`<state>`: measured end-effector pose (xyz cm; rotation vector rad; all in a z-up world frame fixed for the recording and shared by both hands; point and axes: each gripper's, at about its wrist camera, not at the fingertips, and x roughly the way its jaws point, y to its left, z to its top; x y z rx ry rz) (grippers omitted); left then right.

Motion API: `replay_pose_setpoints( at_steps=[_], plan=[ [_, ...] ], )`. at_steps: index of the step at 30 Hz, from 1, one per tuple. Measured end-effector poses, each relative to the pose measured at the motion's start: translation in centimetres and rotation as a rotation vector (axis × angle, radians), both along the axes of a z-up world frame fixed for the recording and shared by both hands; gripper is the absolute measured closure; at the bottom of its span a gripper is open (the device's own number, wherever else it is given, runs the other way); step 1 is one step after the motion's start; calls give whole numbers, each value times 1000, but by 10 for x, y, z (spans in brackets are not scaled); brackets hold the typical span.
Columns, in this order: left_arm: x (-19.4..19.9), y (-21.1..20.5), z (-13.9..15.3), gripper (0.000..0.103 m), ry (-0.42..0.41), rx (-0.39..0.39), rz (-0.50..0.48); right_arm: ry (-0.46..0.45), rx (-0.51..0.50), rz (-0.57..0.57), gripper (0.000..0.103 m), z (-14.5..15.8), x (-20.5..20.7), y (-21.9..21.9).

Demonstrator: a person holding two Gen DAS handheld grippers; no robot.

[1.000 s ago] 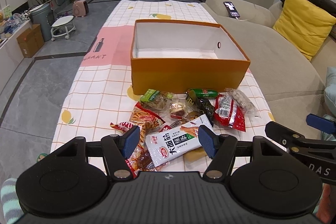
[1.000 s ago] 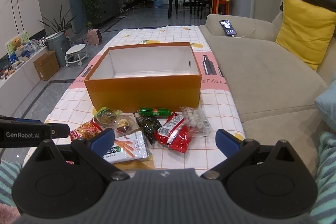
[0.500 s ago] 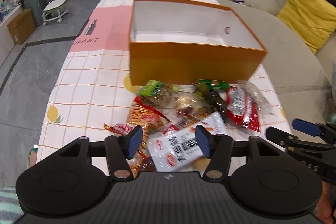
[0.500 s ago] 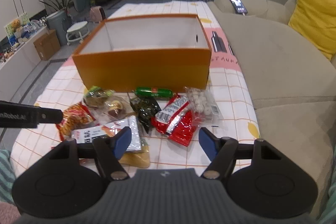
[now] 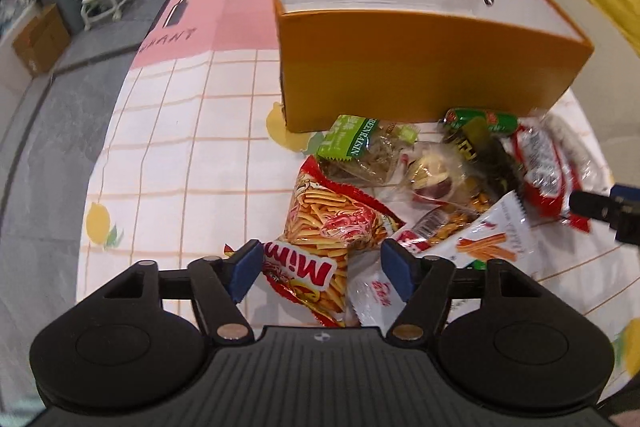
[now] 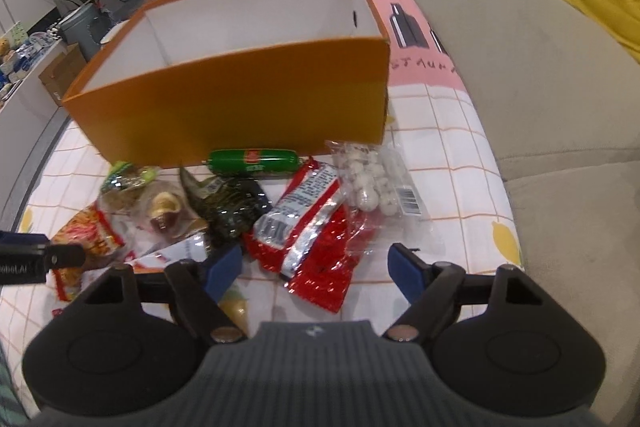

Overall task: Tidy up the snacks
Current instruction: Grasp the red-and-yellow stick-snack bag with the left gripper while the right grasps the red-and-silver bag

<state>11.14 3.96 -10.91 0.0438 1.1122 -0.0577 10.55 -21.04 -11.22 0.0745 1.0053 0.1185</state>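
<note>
The left claw [image 5: 322,267] is spread, its jaws just opened wider, and is poised over the red Mimi snack bag [image 5: 324,251], whose long axis runs away toward the orange box [image 5: 420,75]. The right claw [image 6: 316,267], likewise spread and just opened wider, is held over the red foil packet [image 6: 316,227] on the counter [image 5: 192,131]; nothing is pinched.

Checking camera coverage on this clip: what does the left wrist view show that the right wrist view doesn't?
Only the left wrist view: the full front of the Mimi chips bag and the white spicy-strip packet.
Only the right wrist view: the full white-ball packet and the sofa seat.
Both: the empty orange box, green sausage, red packet and checked tablecloth.
</note>
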Motion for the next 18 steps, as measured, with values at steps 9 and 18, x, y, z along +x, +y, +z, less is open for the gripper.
replay_pose_setpoints(
  at_steps=[9, 18],
  plan=[
    [13, -8, -15, 24, 14, 119, -78, 101, 65, -50, 25, -27, 22, 1],
    [18, -24, -28, 36, -10, 261, -124, 136, 148, -123, 21, -40, 45, 0]
  ],
)
